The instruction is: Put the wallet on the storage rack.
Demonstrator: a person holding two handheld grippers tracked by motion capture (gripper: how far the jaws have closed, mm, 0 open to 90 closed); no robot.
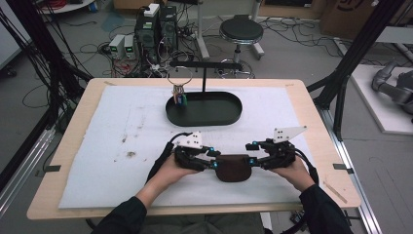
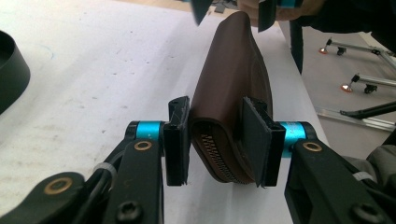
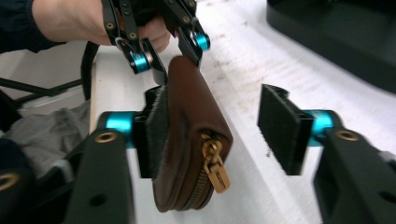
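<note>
The left gripper (image 2: 217,142) has its jaws clamped on one end of a brown leather pouch (image 2: 233,79), one pad on each flat side and the zip's closed end curving between them. In the right gripper view, the right gripper (image 3: 217,133) has its jaws apart around the other end: one pad lies against the pouch's flat side, the other stands well clear, and the brass zip pull (image 3: 215,165) hangs at the corner between them. From the high view the pouch (image 1: 234,167) sits between the two grippers near the front edge of the worktop (image 1: 73,126), over the white mat (image 1: 122,126), with the black tray (image 1: 204,109) and its stand farther back, well apart. The step in hand looks like opening the zip, so the left hold should keep the pouch end firm and level while the right jaws close on the pull tab alone, not on the leather beside it. It would help to turn the right gripper so its pads meet the tab's flat faces, then draw along the line of the teeth rather than away from them, so that the tab does not slip out and the pouch does not twist in the left grip.
</note>
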